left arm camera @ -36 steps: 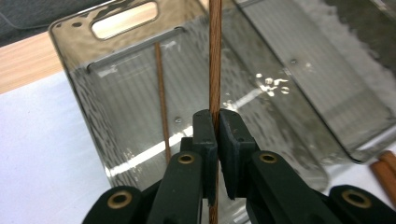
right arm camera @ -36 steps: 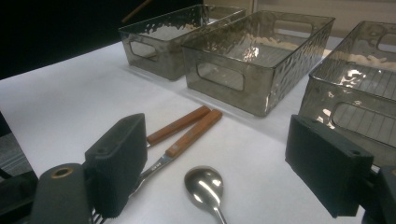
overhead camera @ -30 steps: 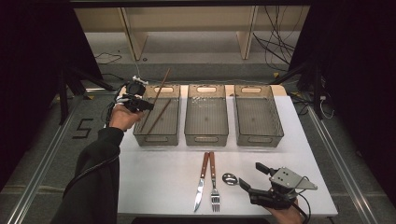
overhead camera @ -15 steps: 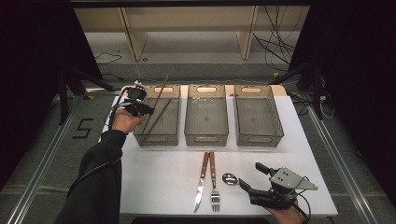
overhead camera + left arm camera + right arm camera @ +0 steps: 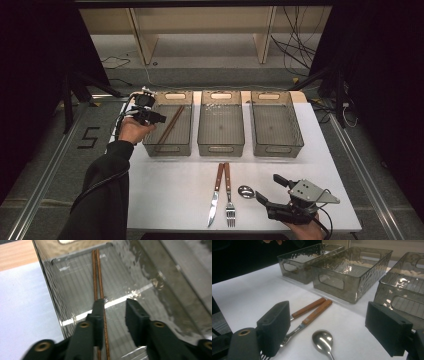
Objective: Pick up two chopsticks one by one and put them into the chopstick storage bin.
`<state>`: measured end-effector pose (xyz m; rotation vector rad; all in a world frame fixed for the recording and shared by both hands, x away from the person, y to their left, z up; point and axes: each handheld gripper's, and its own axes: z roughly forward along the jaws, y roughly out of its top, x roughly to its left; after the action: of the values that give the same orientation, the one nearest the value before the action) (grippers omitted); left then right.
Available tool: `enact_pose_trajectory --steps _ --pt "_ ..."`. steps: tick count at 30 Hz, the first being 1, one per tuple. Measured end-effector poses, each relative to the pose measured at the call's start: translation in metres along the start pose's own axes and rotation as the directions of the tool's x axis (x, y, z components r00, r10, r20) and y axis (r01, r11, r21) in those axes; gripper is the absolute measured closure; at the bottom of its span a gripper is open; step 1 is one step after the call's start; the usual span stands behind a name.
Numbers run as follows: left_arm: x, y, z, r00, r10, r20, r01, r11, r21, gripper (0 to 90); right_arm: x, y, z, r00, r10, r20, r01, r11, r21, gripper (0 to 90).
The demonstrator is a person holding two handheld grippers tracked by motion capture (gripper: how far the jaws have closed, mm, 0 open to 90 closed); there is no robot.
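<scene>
2 brown chopsticks (image 5: pixel 170 125) lie in the left bin (image 5: pixel 150 147) of 3 along the table's (image 5: pixel 165 200) far edge — left gripper (image 5: pixel 115 308) above, jaws just opened, nothing between. right gripper (image 5: pixel 270 192) open near the front edge, by 1 knife (image 5: pixel 216 192), 1 fork (image 5: pixel 229 195), 1 spoon (image 5: pixel 246 191). floor mark reads "5" (image 5: pixel 88 137).

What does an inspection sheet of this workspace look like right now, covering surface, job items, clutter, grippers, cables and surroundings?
Surface: white table, mostly bare.
Job's things: chopsticks lie in the left bin; middle bin and right bin look empty; knife, fork and spoon lie on the table.
Clutter: nothing seen.
Grippers: left gripper has just been opening over the left bin, chopsticks released; right gripper open, beside the spoon.
Cables: loose wires on the floor behind.
Surroundings: wooden shelf legs, black curtains.
</scene>
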<state>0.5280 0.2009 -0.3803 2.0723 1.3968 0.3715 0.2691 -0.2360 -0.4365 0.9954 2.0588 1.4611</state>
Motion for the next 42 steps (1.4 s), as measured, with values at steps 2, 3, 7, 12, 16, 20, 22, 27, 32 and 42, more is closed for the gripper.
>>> enact_pose_trajectory --steps 2,3,7,12,16,20,22,27,32,42 --pt "-0.002 0.0 -0.007 0.9999 0.001 0.017 0.0 0.9997 -0.025 61.8 0.0 0.0 0.0 1.0 0.0 0.001 0.0 1.0 0.001 20.9" --pt "-0.003 -0.001 -0.011 0.9996 -0.006 0.027 0.007 0.9992 -0.039 59.2 0.0 0.0 0.0 1.0 -0.001 0.0 0.001 1.0 0.001 20.9" --pt "-0.008 -0.006 -0.026 0.999 0.0 0.045 0.004 0.9971 -0.076 46.6 0.0 0.0 0.0 1.0 -0.002 0.001 0.002 1.0 0.003 20.9" --pt "-0.015 -0.018 -0.042 0.9956 -0.002 0.094 0.013 0.9932 -0.116 34.2 0.0 0.0 0.0 1.0 -0.001 0.002 0.001 1.0 0.005 20.9" --pt "-0.026 -0.032 -0.053 0.9922 0.026 0.122 -0.009 0.9901 -0.14 26.4 0.0 0.0 0.001 1.0 -0.001 0.004 0.001 1.0 0.01 20.9" --pt "-0.037 -0.047 -0.06 0.9887 0.045 0.143 -0.021 0.9855 -0.169 25.0 0.001 0.0 0.001 1.0 -0.001 0.005 0.001 1.0 0.011 20.9" --pt "-0.041 -0.055 -0.064 0.9875 0.045 0.151 -0.016 0.982 -0.188 25.0 0.001 0.0 0.001 1.0 -0.003 0.004 0.003 1.0 0.012 20.9" --pt "-0.05 -0.07 -0.068 0.9832 0.065 0.171 -0.026 0.9749 -0.221 24.3 0.001 0.0 0.002 1.0 -0.006 0.002 0.006 1.0 0.014 20.9" --pt "-0.051 -0.082 -0.064 0.9811 0.075 0.178 -0.032 0.9721 -0.232 23.2 0.002 0.0 0.002 1.0 -0.009 0.001 0.009 1.0 0.021 20.9" --pt "-0.051 -0.099 -0.067 0.9808 0.072 0.181 -0.022 0.9644 -0.263 22.0 0.002 -0.001 0.002 0.9999 -0.01 -0.004 0.01 1.0 0.028 20.8"
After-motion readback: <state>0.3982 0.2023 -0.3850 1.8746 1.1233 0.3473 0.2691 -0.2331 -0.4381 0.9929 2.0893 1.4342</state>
